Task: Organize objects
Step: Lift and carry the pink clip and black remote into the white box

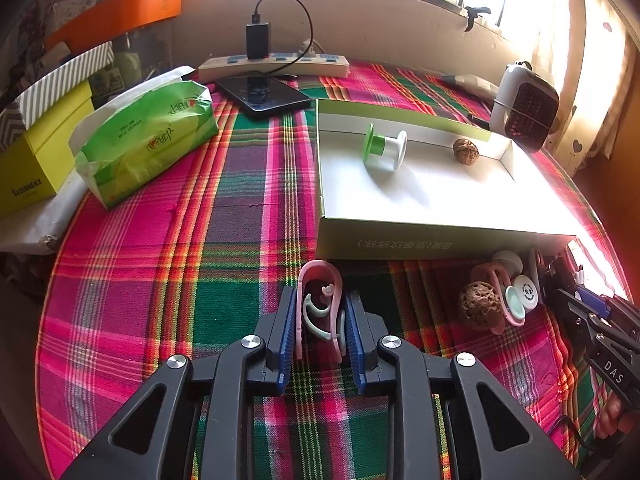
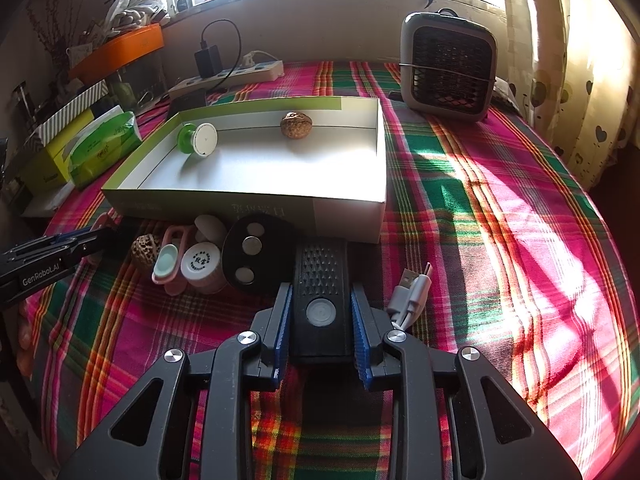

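My left gripper (image 1: 320, 300) is shut on a pink clip (image 1: 320, 280), held low over the plaid cloth just before the box's near wall. My right gripper (image 2: 319, 296) is shut on a black rectangular device (image 2: 319, 300) with a round button. The shallow white box (image 1: 440, 236) (image 2: 348, 208) holds a green-and-white spool (image 1: 384, 148) (image 2: 198, 140) and a walnut (image 1: 465, 151) (image 2: 296, 124). In front of the box lie a second walnut (image 1: 479, 306) (image 2: 146, 249), a pink clip (image 2: 176, 240), a small white jar (image 2: 202, 266) and a black oval holder (image 2: 256, 256).
A tissue pack (image 1: 148, 140), a yellow box (image 1: 36, 160), a phone (image 1: 264, 96) and a power strip (image 1: 276, 65) lie at the back left. A small fan (image 2: 448, 66) stands at the back right. A grey USB cable (image 2: 412, 296) lies beside my right gripper.
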Motion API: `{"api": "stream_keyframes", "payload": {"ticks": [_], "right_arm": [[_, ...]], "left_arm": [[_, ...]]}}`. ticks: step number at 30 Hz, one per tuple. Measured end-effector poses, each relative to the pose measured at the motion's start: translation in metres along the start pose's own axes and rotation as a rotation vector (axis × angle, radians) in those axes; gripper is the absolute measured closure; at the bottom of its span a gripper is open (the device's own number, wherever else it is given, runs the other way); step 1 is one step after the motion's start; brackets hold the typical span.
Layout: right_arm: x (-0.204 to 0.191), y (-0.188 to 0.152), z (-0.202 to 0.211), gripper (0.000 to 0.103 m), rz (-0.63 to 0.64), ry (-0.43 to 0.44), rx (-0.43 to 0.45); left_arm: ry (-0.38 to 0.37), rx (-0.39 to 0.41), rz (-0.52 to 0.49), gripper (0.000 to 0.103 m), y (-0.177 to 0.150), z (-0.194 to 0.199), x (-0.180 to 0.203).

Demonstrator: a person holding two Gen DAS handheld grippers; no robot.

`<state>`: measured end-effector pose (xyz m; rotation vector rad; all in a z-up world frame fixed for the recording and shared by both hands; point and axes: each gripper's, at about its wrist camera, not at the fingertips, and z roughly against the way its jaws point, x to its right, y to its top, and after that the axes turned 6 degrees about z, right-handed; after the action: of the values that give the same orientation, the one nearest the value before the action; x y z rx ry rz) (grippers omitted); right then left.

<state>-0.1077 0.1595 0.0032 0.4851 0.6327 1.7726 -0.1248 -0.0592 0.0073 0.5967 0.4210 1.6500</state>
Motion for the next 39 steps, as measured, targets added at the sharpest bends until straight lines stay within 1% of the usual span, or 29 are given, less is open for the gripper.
{"api": "stream_keyframes", "payload": {"ticks": [22, 31, 39], "right_arm": [[0.000, 0.000, 0.004, 0.075, -0.002, 0.003, 0.016], [-0.001, 0.002, 0.011, 0.075, -0.002, 0.008, 0.034], [-0.001, 0.007, 0.018, 0.075, -0.002, 0.022, 0.053]], "left_arm": [[-0.009, -0.004, -0.001, 0.082, 0.000, 0.003, 0.000], [-0.027, 0.018, -0.016, 0.082, -0.003, 0.016, 0.008], [-0.050, 0.057, -0.033, 0.082, 0.005, 0.032, 0.014]]}}
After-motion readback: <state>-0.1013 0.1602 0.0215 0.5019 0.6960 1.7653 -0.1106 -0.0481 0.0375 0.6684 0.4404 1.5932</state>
